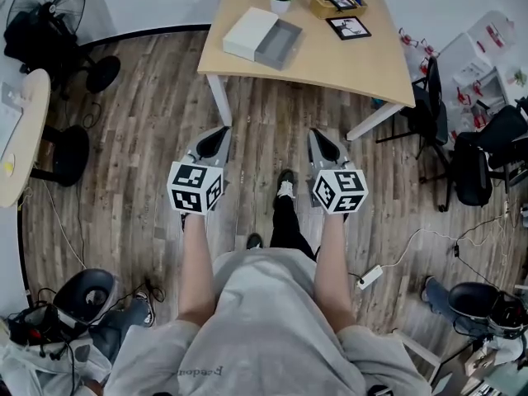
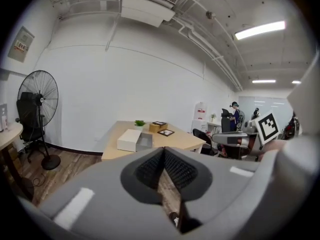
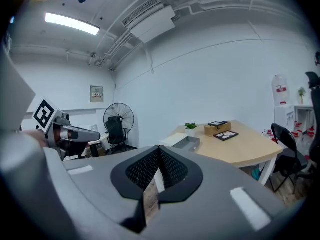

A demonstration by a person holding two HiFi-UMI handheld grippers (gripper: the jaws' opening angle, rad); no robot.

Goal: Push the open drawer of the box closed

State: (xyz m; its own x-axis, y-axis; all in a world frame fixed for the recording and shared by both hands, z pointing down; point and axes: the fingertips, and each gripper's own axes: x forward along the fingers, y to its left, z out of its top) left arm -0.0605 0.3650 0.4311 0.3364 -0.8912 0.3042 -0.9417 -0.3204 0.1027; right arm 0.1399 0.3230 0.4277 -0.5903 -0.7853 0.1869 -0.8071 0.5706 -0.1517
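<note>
The box [image 1: 248,31] sits upper middle of the frame on the surface [image 1: 355,68], drawer [image 1: 279,44] out, well beyond the left claw [image 1: 215,136] and right claw [image 1: 322,139], both pressed together and empty, probably readied as blunt pushers.

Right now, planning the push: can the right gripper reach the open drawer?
Probably not yet: the right gripper hangs over floor short of the table, the drawer farther on it. Nothing blocks the way.
</note>
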